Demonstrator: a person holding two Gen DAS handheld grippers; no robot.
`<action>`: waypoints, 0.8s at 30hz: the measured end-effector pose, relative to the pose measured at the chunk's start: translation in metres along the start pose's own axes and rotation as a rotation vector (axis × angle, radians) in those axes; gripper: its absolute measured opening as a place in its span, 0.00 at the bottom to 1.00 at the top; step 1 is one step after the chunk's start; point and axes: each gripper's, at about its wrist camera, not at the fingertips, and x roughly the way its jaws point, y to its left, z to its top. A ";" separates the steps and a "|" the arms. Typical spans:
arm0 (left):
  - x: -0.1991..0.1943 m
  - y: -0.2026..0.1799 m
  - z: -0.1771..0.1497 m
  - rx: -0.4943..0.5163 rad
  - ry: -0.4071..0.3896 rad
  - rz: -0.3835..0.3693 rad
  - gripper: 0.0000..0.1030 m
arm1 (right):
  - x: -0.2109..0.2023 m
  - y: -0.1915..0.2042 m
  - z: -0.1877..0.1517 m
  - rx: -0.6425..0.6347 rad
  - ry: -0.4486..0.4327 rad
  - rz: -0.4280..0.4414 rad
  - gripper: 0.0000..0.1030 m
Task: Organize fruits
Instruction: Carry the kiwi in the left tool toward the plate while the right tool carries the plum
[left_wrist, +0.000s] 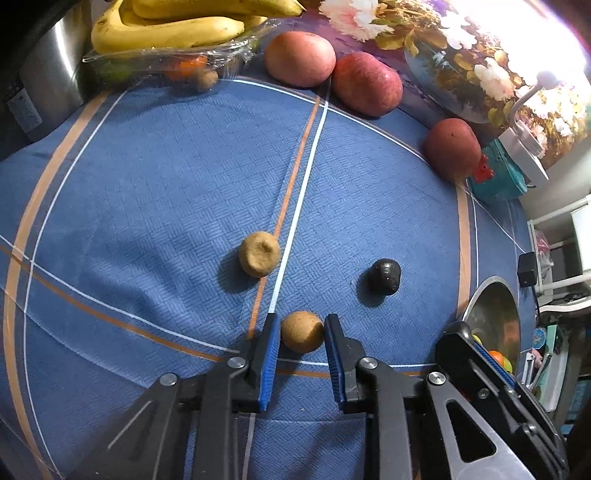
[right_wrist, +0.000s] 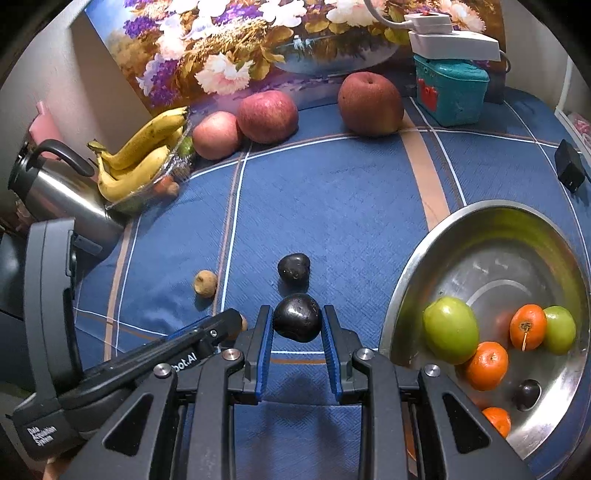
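The left claw (left_wrist: 300, 328) is clamped on a round, fuzzy brown fruit (left_wrist: 302, 331) low over the woven blue cloth (left_wrist: 166, 177). The right claw (right_wrist: 296, 322) grips a glossy dark plum (right_wrist: 296, 322) beside the shiny steel bowl (right_wrist: 413, 266) of smooth green and orange fruit.

Blue striped tablecloth (right_wrist: 332, 206), three apples (right_wrist: 370, 103), steel bowl (right_wrist: 413, 273), bananas (right_wrist: 140, 162)

Black claw (right_wrist: 296, 321), blue pads (right_wrist: 265, 354)
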 end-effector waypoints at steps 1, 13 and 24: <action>-0.001 0.000 0.000 -0.001 -0.002 0.001 0.26 | 0.000 0.000 0.001 0.001 -0.002 0.002 0.26; -0.038 -0.003 0.004 0.023 -0.086 -0.028 0.25 | -0.017 -0.013 0.003 0.051 -0.036 0.019 0.26; -0.053 -0.051 -0.005 0.140 -0.100 -0.072 0.25 | -0.035 -0.078 -0.002 0.222 -0.058 -0.086 0.26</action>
